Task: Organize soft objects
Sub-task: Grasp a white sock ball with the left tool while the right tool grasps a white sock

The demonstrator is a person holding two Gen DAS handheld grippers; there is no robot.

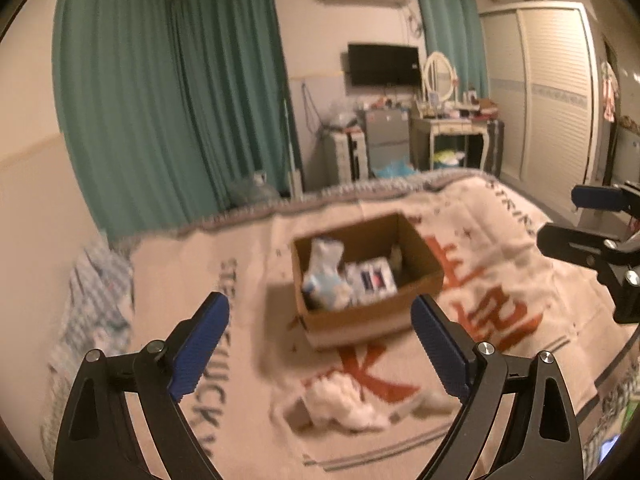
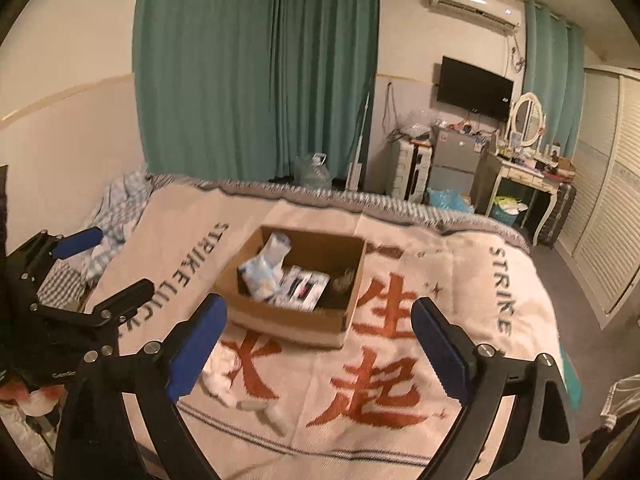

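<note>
Both claws hang spread and empty over the bed: left claw [image 1: 320, 344], right claw [image 2: 319, 342]. A cream blanket [image 2: 460, 280] with red characters covers it. The cardboard box [image 2: 280, 316] holds socks [image 2: 264, 268]; white socks [image 1: 344, 402] lie loose nearer. Teal curtains [image 2: 256, 68] hang behind.

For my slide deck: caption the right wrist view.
Open right gripper above a blanket, facing a cardboard box holding socks.

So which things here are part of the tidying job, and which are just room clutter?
Part of the job:
cardboard box
light blue socks in the box
white soft item on the blanket
left gripper, right gripper, both open, empty

Just lying about:
checked cloth
television
dressing table
</note>
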